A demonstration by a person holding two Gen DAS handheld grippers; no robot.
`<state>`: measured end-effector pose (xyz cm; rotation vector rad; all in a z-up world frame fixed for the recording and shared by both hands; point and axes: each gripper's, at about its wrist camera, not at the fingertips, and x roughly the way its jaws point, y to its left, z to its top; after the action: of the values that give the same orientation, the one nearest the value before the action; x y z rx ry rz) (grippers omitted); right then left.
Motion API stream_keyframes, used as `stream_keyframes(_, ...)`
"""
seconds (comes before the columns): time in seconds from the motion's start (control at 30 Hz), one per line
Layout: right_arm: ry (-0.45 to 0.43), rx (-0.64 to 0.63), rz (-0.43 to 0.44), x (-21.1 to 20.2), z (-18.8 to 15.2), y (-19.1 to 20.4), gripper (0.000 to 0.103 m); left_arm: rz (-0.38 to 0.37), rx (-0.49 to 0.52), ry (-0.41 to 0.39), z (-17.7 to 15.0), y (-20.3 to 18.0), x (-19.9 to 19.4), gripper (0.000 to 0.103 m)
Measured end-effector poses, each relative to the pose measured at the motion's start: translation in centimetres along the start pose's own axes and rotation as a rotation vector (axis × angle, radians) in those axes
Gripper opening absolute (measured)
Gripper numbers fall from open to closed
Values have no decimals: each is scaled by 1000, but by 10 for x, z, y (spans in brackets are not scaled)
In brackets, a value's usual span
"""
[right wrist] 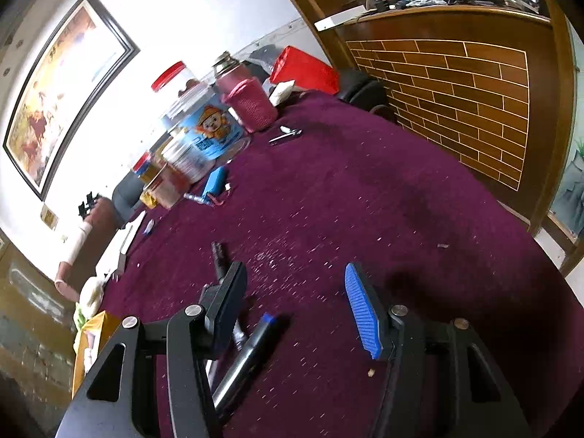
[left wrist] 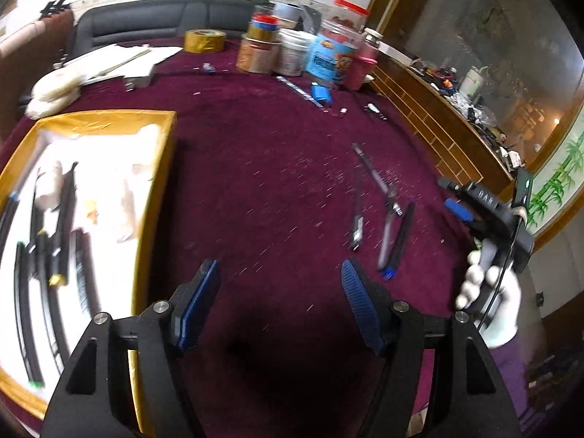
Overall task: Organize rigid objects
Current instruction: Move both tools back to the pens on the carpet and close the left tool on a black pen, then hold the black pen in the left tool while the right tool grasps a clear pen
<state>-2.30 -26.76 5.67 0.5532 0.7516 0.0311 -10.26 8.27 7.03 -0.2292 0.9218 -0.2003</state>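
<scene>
Both your left gripper (left wrist: 281, 303) and right gripper (right wrist: 292, 310) gape, empty; at the right's seven o'clock, the blue-capped marker (right wrist: 244, 357) looks light, stiff, slippery: pinch mid-barrel.

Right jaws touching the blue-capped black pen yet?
Cannot tell. In the right wrist view the right gripper is open, but its left finger overlaps the blue-capped black pen, hiding any gap or contact.
</scene>
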Motion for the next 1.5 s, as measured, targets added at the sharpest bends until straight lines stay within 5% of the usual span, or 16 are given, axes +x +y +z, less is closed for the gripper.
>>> stream_keyframes(0.4,67,159,146,17,-4,-40,55,51,224,83,55,-85,118,67)
stream_keyframes(0.53,68,146,150,17,-6,-39,58,90,341,62,55,-108,139,42)
stream_keyframes(0.6,67,141,149,18,-7,-38,59,96,384,88,52,-114,149,16)
stream_keyframes(0.63,67,141,149,18,-7,-37,59,97,396,101,50,-115,153,14)
stream_keyframes(1.03,63,134,141,18,-7,-36,60,124,483,45,35,-122,149,14)
stream_keyframes(1.17,61,127,135,18,-6,-35,60,79,433,60,40,-112,147,6)
stream_keyframes(1.5,56,101,109,19,-8,-30,61,-29,315,-15,34,-84,93,6)
